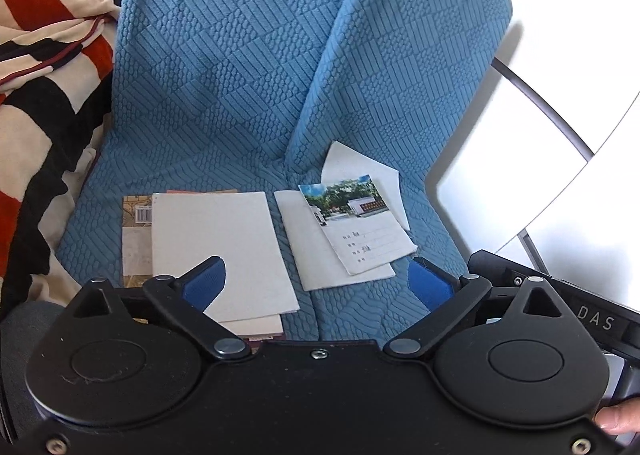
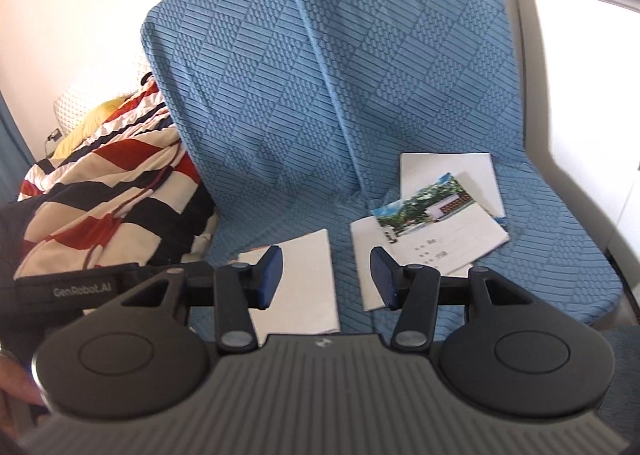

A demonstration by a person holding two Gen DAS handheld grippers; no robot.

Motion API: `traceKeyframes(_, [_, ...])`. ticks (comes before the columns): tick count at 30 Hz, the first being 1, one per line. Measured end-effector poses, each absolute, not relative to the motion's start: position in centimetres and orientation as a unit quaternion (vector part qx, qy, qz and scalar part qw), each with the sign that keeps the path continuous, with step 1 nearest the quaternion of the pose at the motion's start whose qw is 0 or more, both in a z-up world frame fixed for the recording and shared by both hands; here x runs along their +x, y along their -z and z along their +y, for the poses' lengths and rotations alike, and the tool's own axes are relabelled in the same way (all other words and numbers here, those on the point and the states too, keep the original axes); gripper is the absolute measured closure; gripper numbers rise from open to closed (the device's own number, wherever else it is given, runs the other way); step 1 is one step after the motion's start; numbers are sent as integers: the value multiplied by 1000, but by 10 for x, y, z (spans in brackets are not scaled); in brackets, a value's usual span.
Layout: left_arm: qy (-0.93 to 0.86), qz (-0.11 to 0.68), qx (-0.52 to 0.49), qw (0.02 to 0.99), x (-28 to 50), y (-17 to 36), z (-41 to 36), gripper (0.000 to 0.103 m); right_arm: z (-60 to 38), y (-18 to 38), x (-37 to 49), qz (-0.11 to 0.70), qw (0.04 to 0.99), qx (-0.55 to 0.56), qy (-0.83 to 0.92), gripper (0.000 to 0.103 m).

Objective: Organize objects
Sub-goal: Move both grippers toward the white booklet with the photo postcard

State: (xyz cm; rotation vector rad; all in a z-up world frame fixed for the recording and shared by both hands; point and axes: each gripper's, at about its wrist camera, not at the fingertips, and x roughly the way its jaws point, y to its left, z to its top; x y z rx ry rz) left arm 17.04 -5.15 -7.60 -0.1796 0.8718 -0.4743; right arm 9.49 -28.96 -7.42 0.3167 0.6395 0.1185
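Observation:
Booklets lie on a blue quilted chair seat (image 1: 224,119). On the left is a stack topped by a plain white booklet (image 1: 218,243), with a brown barcoded book (image 1: 136,239) under it. On the right, a notebook with a photo cover (image 1: 356,223) lies across two white booklets (image 1: 316,251). My left gripper (image 1: 316,283) is open and empty, hovering over the seat's front between the two piles. My right gripper (image 2: 326,275) is open and empty, above the gap between the white booklet (image 2: 300,279) and the photo notebook (image 2: 436,223).
A red, black and cream striped blanket (image 1: 44,95) is heaped left of the chair, also in the right wrist view (image 2: 108,191). A white table (image 1: 540,159) with a grey metal frame stands to the right. The other gripper's body (image 2: 80,285) sits at left.

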Motion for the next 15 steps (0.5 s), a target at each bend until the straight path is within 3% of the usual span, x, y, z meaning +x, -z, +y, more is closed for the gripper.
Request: traceKeyframes(15, [229, 415, -76, 877, 150, 76, -80, 3, -319, 86, 74, 316, 936, 149, -35, 51])
